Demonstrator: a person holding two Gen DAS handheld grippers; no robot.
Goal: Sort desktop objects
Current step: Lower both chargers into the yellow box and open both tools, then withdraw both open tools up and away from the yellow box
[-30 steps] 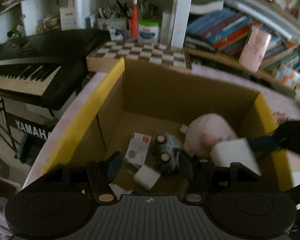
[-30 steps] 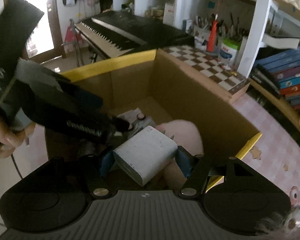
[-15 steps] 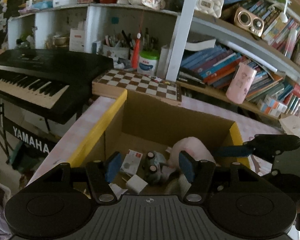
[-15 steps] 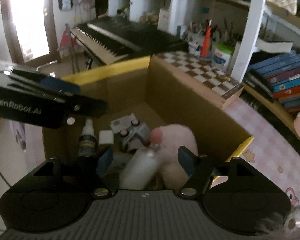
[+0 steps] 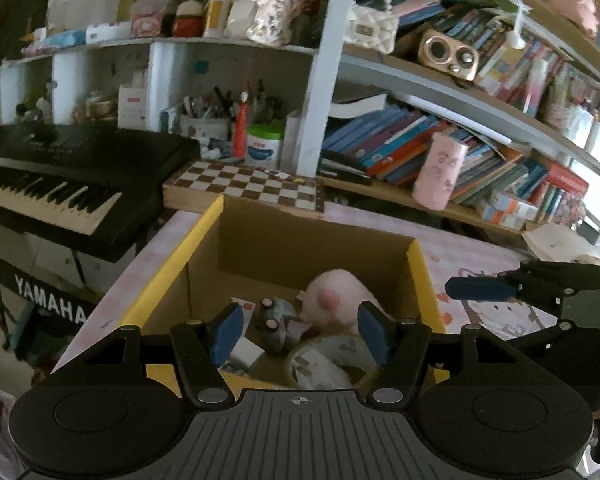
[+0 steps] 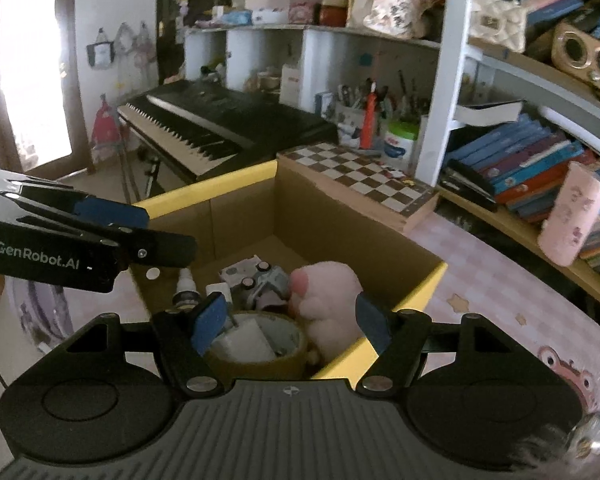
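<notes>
One cardboard box point(image 5: 316, 240) with yellow-edged flaps sits open on a pink checked tabletop point(image 6: 500, 292), and I hold both my grippers just above its near side. Inside the box I count one pink plush toy point(image 5: 336, 300), one small grey toy car point(image 5: 276, 318) just left of the plush, one flat white card with red print point(image 5: 246, 308) left of the car, one small white block point(image 5: 244, 352) nearer to me than the card, one roll of brown tape point(image 6: 260, 344) lying flat at the near wall, and one white packet point(image 6: 246, 342) resting inside the roll's ring. One small dropper bottle point(image 6: 186, 288) stands at the box's left wall in the right wrist view. My left gripper point(image 5: 300, 334) has its two blue pads spread apart with nothing between them. My right gripper point(image 6: 290, 320) has just widened its jaws and they too are empty, apart over the tape roll. Behind the box lie one chessboard point(image 5: 248, 186) touching its far flap, one black keyboard point(image 5: 60, 172) to the box's left, and one pink tumbler point(image 5: 438, 172) on the bookshelf beyond.
</notes>
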